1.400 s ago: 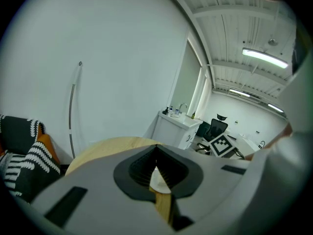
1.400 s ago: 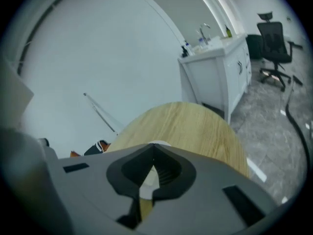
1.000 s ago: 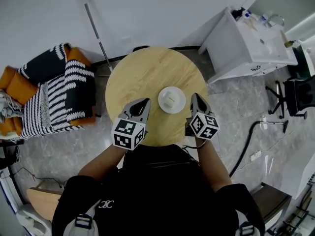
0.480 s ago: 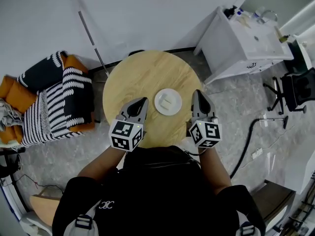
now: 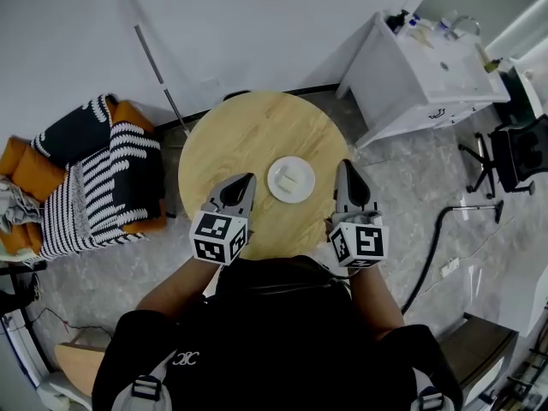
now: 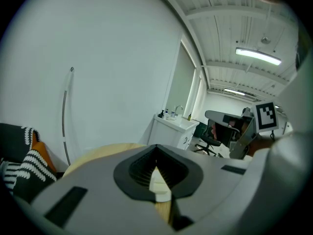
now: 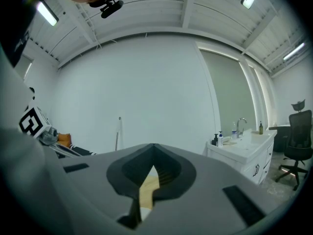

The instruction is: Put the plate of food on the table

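A striped throw lies on an orange sofa, a thin pole stands against the wall, and a white sink cabinet stands near a black office chair.

The table is matt pale wood, the plate smooth white, the floor polished.

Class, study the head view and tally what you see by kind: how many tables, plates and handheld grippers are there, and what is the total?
round wooden table: 1
white plate: 1
grippers: 2, the left gripper and the right gripper
Total: 4
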The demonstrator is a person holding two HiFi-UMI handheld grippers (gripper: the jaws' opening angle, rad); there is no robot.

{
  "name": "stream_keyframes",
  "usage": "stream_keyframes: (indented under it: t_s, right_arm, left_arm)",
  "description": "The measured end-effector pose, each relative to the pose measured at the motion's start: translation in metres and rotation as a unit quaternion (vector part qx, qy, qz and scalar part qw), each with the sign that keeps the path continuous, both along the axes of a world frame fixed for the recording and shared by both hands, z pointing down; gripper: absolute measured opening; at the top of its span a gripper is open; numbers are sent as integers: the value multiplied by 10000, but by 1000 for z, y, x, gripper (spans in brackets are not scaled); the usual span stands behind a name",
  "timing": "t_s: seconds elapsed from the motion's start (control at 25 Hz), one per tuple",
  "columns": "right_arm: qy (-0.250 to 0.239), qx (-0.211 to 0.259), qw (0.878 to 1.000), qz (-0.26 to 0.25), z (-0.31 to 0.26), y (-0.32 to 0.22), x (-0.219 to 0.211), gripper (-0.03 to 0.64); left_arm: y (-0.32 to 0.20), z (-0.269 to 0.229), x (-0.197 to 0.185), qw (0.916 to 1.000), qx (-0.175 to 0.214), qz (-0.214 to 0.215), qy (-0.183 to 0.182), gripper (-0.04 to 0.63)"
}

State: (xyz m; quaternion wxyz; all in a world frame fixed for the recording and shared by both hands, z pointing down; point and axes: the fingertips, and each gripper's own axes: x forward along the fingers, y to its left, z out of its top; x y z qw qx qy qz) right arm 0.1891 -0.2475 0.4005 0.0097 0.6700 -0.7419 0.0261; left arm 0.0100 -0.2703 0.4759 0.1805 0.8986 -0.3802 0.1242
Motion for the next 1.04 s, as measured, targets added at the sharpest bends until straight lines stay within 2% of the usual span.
stream_keyframes:
  t_s: [0.32,1.04]
  right_arm:
    - [-108,-285,9995,-97,14,0,6,8]
    - [-187,-385,9990,-161,20,-4,2,8]
  left_arm:
    - [-1,-3,6,10000,27,-4,7,6]
    - [-6,1,-1,10000,2,-58,-40,6]
